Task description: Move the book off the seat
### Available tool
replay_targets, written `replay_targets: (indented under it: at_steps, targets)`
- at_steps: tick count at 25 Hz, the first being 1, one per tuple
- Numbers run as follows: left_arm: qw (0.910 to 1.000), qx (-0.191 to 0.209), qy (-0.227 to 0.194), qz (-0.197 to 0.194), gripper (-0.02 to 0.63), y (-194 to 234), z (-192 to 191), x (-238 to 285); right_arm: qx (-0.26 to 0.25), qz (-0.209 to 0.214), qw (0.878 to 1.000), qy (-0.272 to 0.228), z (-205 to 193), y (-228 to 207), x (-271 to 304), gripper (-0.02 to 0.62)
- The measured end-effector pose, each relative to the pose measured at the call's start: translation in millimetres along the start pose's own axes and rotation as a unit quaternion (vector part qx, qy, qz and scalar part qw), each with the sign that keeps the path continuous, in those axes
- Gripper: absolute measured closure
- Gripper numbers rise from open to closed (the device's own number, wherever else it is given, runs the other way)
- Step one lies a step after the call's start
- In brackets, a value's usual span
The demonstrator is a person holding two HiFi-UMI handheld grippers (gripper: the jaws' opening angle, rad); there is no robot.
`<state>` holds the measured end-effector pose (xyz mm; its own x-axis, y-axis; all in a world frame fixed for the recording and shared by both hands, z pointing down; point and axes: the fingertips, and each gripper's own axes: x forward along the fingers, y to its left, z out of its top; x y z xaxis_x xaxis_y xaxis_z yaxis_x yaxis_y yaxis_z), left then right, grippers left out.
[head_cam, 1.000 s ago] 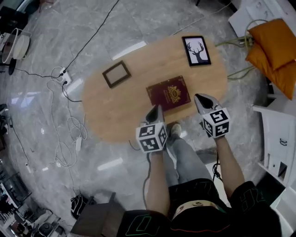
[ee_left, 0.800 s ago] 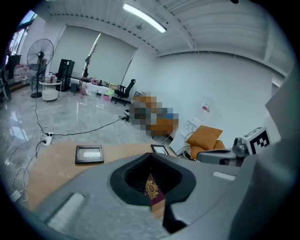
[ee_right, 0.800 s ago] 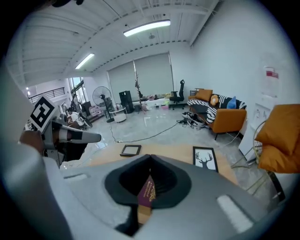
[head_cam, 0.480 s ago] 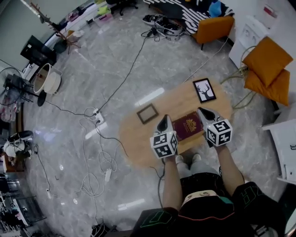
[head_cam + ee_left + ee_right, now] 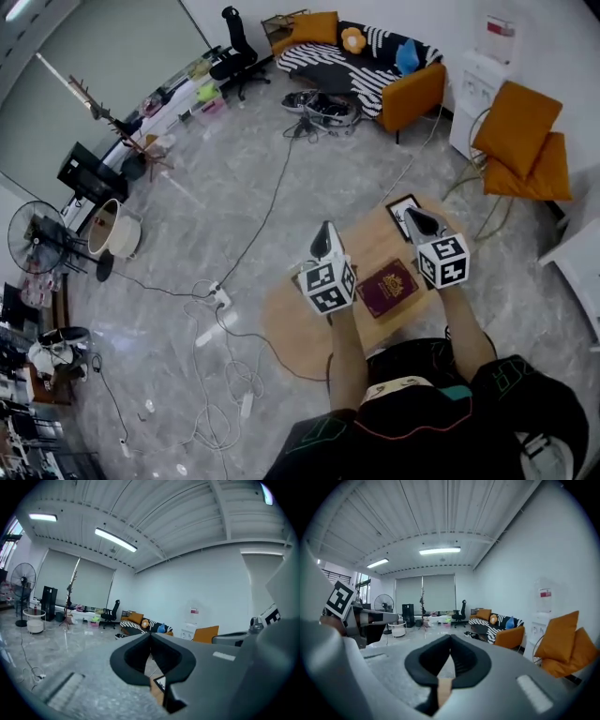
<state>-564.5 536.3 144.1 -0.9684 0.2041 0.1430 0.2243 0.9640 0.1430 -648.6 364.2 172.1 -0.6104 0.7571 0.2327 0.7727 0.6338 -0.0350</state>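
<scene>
The dark red book [image 5: 389, 287] with a gold crest lies flat on the oval wooden table [image 5: 291, 326], right in front of the person's body. Both grippers are raised well above the table and point almost level into the room. My left gripper [image 5: 325, 228] is shut and holds nothing; in the left gripper view its jaws [image 5: 151, 634] meet at the tip. My right gripper [image 5: 410, 215] is shut and empty too, with its jaws [image 5: 450, 637] closed together in the right gripper view. Neither gripper touches the book.
A framed deer picture [image 5: 399, 207] lies at the table's far end, partly behind the right gripper. An orange and striped sofa [image 5: 375, 66] stands far back, orange cushions [image 5: 520, 141] at the right. Cables and a power strip [image 5: 221, 298] trail over the marble floor at the left.
Both grippers have risen, still shut, and tipped up towards level. The head view has lifted and now takes in the whole room. The book has stayed put on the table.
</scene>
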Motion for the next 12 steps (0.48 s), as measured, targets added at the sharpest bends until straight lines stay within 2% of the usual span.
replay_targets:
  at_steps: [6, 12]
  targets:
    - [0.9996, 0.015, -0.017, -0.015, 0.595, -5.2, 13.0, 17.2, -0.022, -0.010, 0.999, -0.033, 24.6, -9.3, 1.8, 0.592]
    - [0.9993, 0.021, -0.025, -0.021, 0.595, -3.6, 38.6, 20.7, -0.029, -0.016, 0.999, -0.042, 50.5, -8.9, 1.2, 0.592]
